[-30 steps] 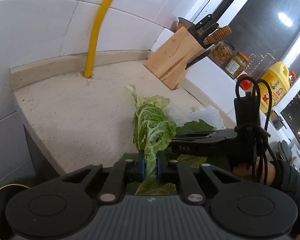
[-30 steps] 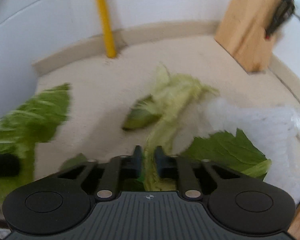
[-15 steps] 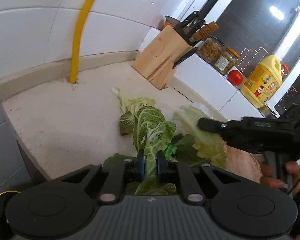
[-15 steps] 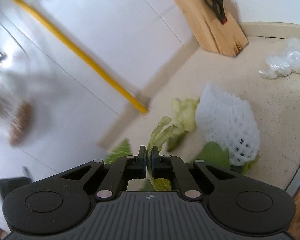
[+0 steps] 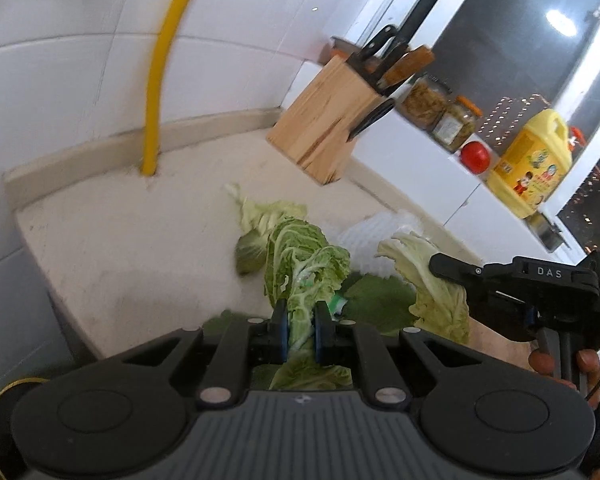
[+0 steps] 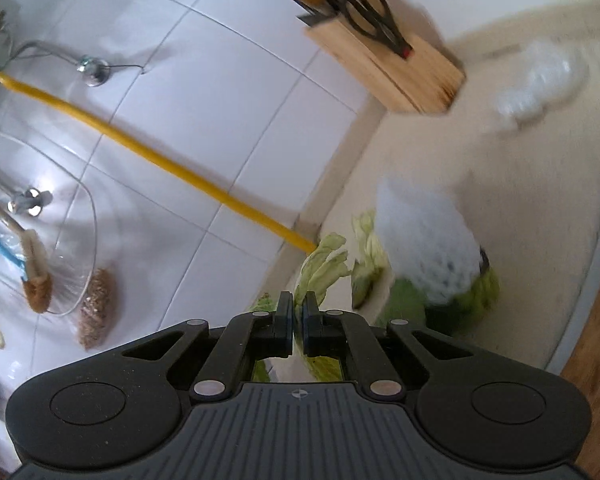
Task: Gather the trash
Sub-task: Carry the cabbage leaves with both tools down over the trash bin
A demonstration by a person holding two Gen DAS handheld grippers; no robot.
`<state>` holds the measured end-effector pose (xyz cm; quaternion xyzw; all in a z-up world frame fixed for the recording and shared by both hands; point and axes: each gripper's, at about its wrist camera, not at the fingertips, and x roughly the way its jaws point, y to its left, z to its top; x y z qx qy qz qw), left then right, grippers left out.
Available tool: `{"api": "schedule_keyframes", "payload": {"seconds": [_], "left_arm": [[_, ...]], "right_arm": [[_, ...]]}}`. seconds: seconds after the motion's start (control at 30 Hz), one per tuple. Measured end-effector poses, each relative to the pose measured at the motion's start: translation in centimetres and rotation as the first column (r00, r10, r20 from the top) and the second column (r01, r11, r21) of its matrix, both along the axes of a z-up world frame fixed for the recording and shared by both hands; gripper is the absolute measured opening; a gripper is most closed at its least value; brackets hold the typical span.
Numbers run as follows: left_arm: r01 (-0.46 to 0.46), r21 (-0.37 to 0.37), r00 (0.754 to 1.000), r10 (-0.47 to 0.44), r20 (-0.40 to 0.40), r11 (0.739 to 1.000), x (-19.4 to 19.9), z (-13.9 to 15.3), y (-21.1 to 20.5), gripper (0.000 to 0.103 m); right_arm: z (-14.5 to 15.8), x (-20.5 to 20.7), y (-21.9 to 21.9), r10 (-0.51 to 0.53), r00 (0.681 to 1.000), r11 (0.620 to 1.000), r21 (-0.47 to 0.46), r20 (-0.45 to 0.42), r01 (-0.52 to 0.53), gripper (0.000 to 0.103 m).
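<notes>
Both claws carry limp, light cabbage leaves above the worktop: our left claw (image 5: 299, 326) clamps a green leaf (image 5: 306, 272), our right claw (image 6: 297, 316) a pale leaf (image 6: 320, 264); we grip the firmer rib

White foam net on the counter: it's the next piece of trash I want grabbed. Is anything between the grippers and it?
No free gripper: the left gripper is shut on a green cabbage leaf, the right gripper on a pale cabbage leaf. These leaves hang before the white foam net.
</notes>
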<state>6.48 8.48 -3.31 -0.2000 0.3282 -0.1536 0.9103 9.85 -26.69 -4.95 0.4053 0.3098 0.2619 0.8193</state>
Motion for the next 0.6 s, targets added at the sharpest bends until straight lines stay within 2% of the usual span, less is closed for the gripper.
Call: {"api": "schedule_keyframes", "payload": {"seconds": [0.17, 0.33, 0.6], "left_arm": [[-0.024, -0.011, 1.000, 0.024, -0.018, 1.000, -0.9, -0.9, 0.1, 0.008], [-0.020, -0.023, 1.000, 0.019, -0.013, 1.000, -2.2, -1.2, 0.9, 0.008], [-0.069, -0.050, 0.997, 0.067, -0.028, 0.996, -5.6, -1.8, 4.1, 0.008]], "right_arm": [[-0.9, 0.0, 1.1, 0.051, 0.999, 0.999, -0.001, -0.020, -0.051, 0.007], [-0.5, -0.8, 2.9, 0.088, 0.996, 0.996, -0.017, -0.021, -0.088, 0.007], [-0.3, -1.2, 7.0, 0.134, 0.989, 0.990, -0.024, -0.064, -0.136, 0.007]]}}
